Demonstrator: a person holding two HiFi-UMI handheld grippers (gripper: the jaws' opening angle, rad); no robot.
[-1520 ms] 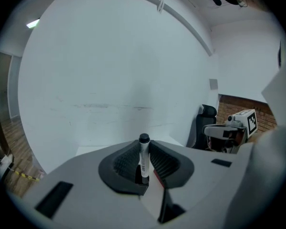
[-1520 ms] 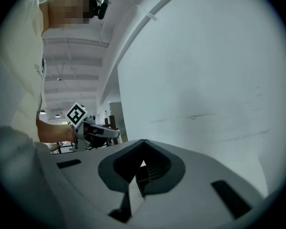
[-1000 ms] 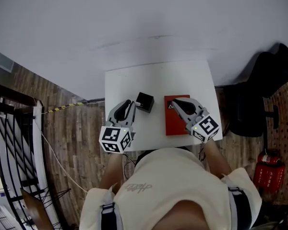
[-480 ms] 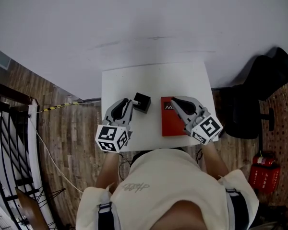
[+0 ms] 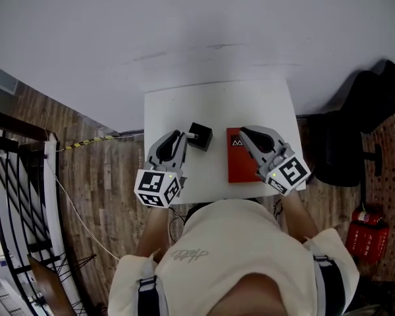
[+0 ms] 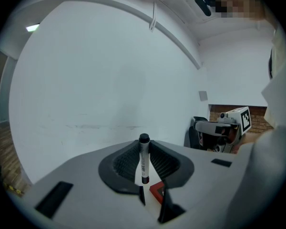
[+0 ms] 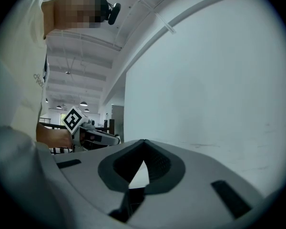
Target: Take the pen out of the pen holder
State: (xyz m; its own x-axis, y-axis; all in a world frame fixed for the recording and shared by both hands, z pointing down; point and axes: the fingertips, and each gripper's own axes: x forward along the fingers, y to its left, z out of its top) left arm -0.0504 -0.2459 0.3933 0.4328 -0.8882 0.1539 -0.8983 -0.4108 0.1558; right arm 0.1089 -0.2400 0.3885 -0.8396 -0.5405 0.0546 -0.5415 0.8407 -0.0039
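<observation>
Two grippers over the table (image 5: 217, 104): left gripper (image 5: 182, 139) pinches the pen (image 6: 143, 162) upright beside the pen holder (image 5: 200, 137); right gripper (image 7: 144, 143) pressed together, empty.

White tabletop (image 5: 217, 104), black pen holder (image 5: 199, 137), red booklet (image 5: 239, 168), white pen (image 6: 143, 163) with black cap, black-and-white patterned marker cubes (image 5: 157, 188).

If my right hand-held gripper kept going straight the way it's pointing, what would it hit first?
Probably the white wall beyond the table. The right hand-held gripper points across the table top, nothing stands ahead of its tips, and the pen holder sits off to its left.
</observation>
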